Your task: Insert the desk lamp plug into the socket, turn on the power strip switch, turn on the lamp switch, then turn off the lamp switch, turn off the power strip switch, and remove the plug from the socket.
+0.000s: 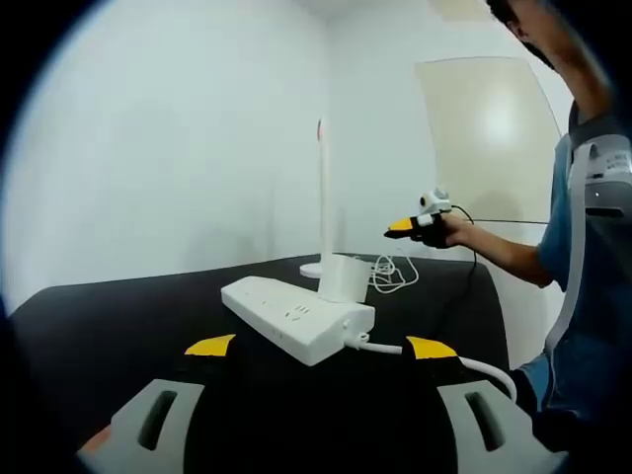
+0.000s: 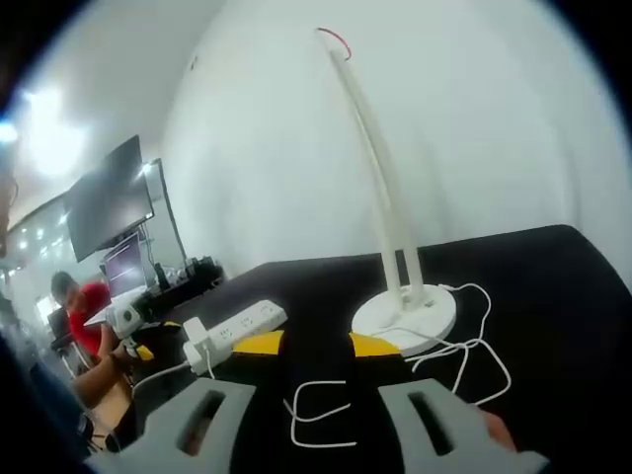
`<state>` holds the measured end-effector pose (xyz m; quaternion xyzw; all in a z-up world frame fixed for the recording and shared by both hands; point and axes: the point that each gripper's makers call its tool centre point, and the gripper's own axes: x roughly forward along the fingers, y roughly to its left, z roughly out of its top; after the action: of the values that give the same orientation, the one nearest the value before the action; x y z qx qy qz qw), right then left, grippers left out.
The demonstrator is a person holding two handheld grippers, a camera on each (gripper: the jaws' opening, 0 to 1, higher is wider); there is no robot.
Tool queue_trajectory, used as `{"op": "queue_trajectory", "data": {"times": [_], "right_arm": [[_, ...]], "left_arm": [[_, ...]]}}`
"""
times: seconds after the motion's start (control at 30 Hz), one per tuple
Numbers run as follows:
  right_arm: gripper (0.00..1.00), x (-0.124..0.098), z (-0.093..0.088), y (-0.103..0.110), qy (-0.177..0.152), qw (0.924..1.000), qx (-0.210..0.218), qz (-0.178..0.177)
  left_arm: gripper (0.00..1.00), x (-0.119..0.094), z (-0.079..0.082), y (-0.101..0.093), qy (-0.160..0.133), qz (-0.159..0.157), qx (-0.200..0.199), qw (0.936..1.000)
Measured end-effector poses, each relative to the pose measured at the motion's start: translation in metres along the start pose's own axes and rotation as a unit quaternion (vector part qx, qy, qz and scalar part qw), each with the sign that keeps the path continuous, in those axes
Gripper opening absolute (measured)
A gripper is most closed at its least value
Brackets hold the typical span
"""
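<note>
A matte black table (image 1: 118,336) is spreading under both views, its surface smooth and dull, and smooth white walls are standing behind it. A person in a blue shirt (image 1: 592,296) is standing at the table's far side in the left gripper view.

The desk lamp (image 2: 390,227) is standing upright on the table: a slim white stem is rising from a round, flat white base (image 2: 405,318). Its thin white cord (image 2: 444,360) is lying in loose loops just beside the base, toward the right gripper.

The power strip (image 1: 296,318) is lying flat on the table, a long white plastic block with rounded edges, near the lamp base but apart from it. A boxy white plug (image 1: 343,278) is sitting upright in a socket at one end of the strip, and a thicker white cable (image 1: 434,354) is leaving that end.

The left gripper (image 1: 321,348) is hovering above the table, near the strip, with its grey, yellow-tipped jaws spread wide and empty. The right gripper (image 2: 318,344) is hanging near the lamp base, its jaws likewise apart and holding nothing.
</note>
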<state>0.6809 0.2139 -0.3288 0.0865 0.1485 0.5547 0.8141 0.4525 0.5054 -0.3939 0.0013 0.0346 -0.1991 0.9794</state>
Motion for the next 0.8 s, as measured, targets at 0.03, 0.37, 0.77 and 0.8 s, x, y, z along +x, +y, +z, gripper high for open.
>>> {"op": "queue_trajectory", "data": {"times": [0.03, 0.37, 0.77, 0.8], "right_arm": [[0.25, 0.0000, 0.0000, 0.0000, 0.000, 1.0000, 0.000, 0.000], [0.25, 0.0018, -0.0026, 0.0012, 0.004, 1.0000, -0.001, 0.001], [0.25, 0.0020, 0.0047, 0.0005, -0.007, 1.0000, 0.000, 0.003], [0.25, 0.0021, 0.0051, 0.0004, -0.008, 1.0000, 0.001, 0.004]], "left_arm": [[0.63, -0.0001, -0.0001, 0.0004, 0.000, 0.000, 0.000, 1.0000], [0.63, -0.0003, -0.0008, 0.0010, 0.002, 0.001, 0.003, 1.0000], [0.63, 0.0002, -0.0012, 0.0024, 0.002, 0.001, 0.004, 1.0000], [0.63, 0.0002, -0.0011, 0.0023, 0.002, 0.001, 0.004, 1.0000]]}}
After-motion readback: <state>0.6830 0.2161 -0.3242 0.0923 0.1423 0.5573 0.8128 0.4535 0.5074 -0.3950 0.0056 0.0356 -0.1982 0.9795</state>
